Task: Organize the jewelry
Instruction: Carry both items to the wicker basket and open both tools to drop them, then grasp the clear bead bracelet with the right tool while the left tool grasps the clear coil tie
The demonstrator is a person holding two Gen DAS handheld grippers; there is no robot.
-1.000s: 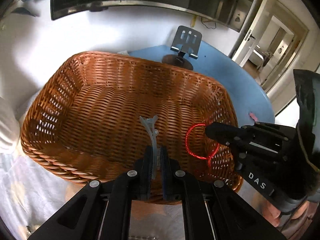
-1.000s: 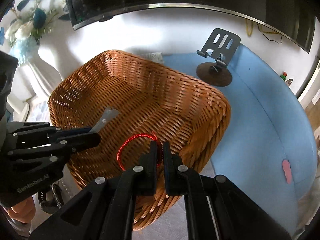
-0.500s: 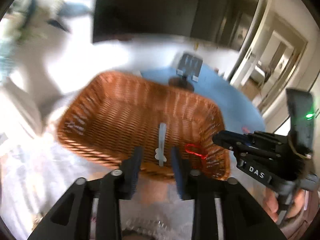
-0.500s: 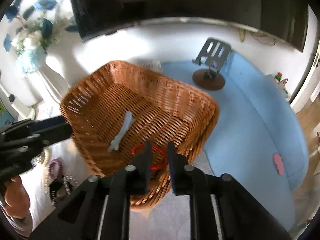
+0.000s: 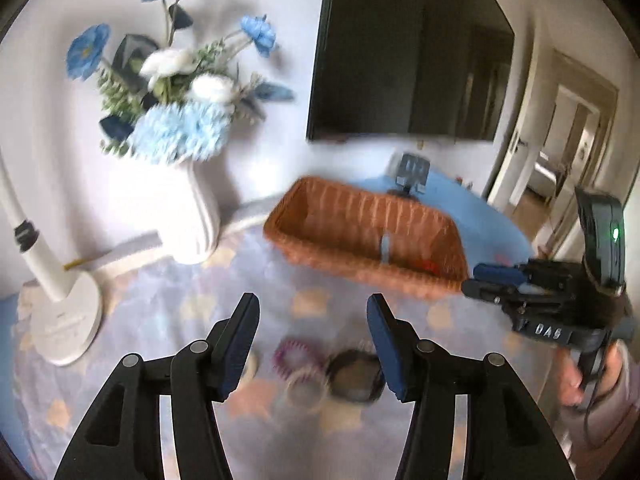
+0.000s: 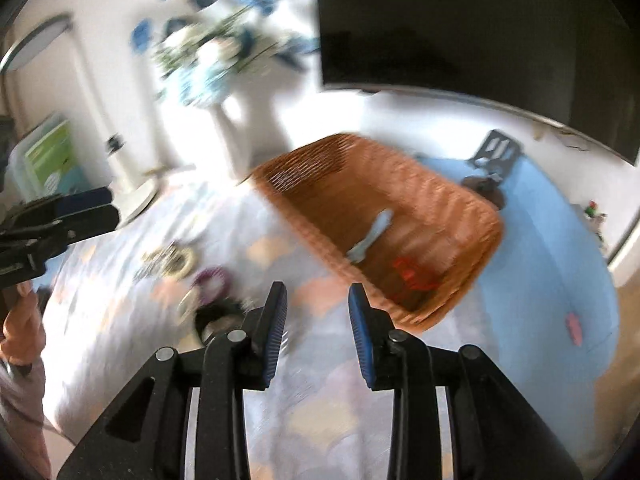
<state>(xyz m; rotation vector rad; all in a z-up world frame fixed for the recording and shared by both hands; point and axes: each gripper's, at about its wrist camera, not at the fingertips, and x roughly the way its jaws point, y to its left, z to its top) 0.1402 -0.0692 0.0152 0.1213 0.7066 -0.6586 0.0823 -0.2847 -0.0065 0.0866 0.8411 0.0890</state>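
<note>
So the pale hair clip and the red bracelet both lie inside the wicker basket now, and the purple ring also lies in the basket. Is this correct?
Not quite. The hair clip and the red bracelet do lie inside the wicker basket, but the purple ring lies outside it, on the patterned cloth among the other pieces. The right wrist view shows this.

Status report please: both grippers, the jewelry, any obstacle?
Left gripper and right gripper open, empty, jaws just opened. Hair clip and red bracelet in basket. Rings on cloth, unobstructed.
</note>
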